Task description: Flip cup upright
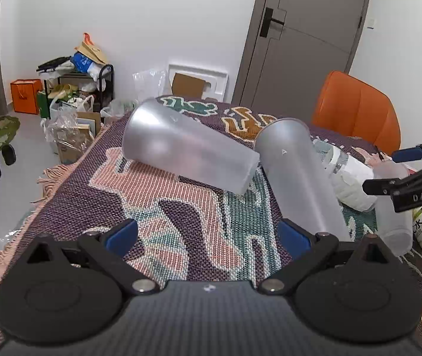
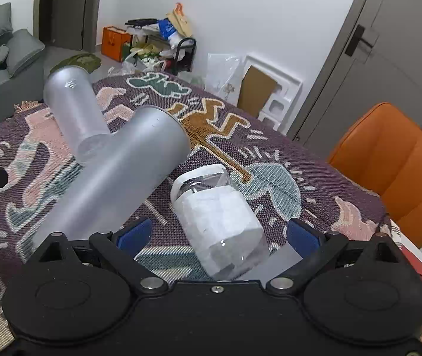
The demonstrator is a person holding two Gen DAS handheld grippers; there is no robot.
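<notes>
Two frosted cups [image 1: 190,151] [image 1: 297,175] lie toppled (touching) on the blanket.

Setting: a room in a home. Bench covered by a woven purple-and-pink fringed throw with cartoon figures [image 1: 157,184]. Orange padded leather chair [image 1: 356,106] stands beside it. Grey interior door with black lever handle [image 1: 305,38] in white wall. Black metal shelf rack piled with bags and clutter [image 1: 74,83]; orange paper shopping bag [image 1: 25,95] on floor. Grey cushioned sofa [image 2: 6,50] at far left.

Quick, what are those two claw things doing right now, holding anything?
Left gripper: open, holding nothing.
Right gripper: open, holding nothing; plastic bottle lies between its fingers.
</notes>
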